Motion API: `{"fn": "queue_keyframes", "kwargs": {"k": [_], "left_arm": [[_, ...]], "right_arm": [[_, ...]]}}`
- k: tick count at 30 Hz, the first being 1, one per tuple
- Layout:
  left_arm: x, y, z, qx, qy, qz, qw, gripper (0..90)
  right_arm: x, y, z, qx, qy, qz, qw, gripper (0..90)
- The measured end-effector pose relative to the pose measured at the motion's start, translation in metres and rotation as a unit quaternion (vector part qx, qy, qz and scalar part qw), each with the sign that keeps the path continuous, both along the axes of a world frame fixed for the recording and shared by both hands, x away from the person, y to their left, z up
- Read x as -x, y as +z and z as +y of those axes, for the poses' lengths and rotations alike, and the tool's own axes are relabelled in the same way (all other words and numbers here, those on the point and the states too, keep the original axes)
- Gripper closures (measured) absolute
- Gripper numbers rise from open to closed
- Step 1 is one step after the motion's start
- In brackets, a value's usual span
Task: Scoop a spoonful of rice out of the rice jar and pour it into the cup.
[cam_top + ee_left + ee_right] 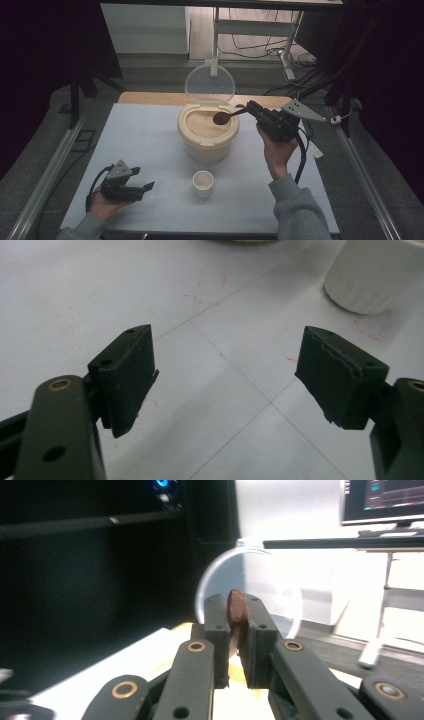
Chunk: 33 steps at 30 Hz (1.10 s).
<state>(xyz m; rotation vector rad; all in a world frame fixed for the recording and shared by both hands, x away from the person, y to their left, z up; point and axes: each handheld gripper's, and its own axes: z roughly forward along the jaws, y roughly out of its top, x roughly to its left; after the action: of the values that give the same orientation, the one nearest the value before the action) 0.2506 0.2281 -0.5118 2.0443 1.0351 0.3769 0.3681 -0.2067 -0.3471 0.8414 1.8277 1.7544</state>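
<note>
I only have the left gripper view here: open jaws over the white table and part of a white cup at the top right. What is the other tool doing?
Observer: The right tool is shut on a brown spoon, holding its bowl over the open cream container.
Operator: Is the container's lid off?
Observer: It is hinged up; the clear lid stands upright behind the opening.
Operator: What's inside?
Observer: A pale, sandy-looking fill, up near the rim; what it is I cannot tell.
Operator: And the cup near me?
Observer: The small white cup stands in front of the container, to the right of your left tool, and apart from it.
</note>
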Motion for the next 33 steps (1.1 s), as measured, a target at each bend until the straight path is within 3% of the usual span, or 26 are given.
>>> {"fn": "queue_keyframes", "kwargs": {"k": [5,10,17,27,33], "left_arm": [[-0.001,-0.001,0.001,0.000,-0.001,0.002,1.0000,23.4],[-0.001,-0.001,0.000,-0.001,-0.003,0.002,1.0000,23.4],[-0.001,-0.002,-0.002,-0.007,-0.003,0.000,1.0000,23.4],[-0.001,-0.001,0.000,-0.005,0.000,-0.005,1.0000,23.6],[-0.001,-0.002,-0.002,-0.008,-0.003,-0.005,0.9999,23.5]], "right_arm": [[-0.004,0.001,0.006,0.013,-0.014,-0.011,0.9998,83.1],[-0.007,-0.002,0.007,0.025,-0.022,-0.005,0.9994,83.0],[-0.012,-0.010,0.010,0.063,-0.033,-0.004,0.9975,83.0],[-0.019,-0.025,0.013,0.052,-0.019,0.038,0.9978,83.1],[-0.025,-0.038,0.011,0.018,-0.004,0.079,0.9967,83.1]]}}
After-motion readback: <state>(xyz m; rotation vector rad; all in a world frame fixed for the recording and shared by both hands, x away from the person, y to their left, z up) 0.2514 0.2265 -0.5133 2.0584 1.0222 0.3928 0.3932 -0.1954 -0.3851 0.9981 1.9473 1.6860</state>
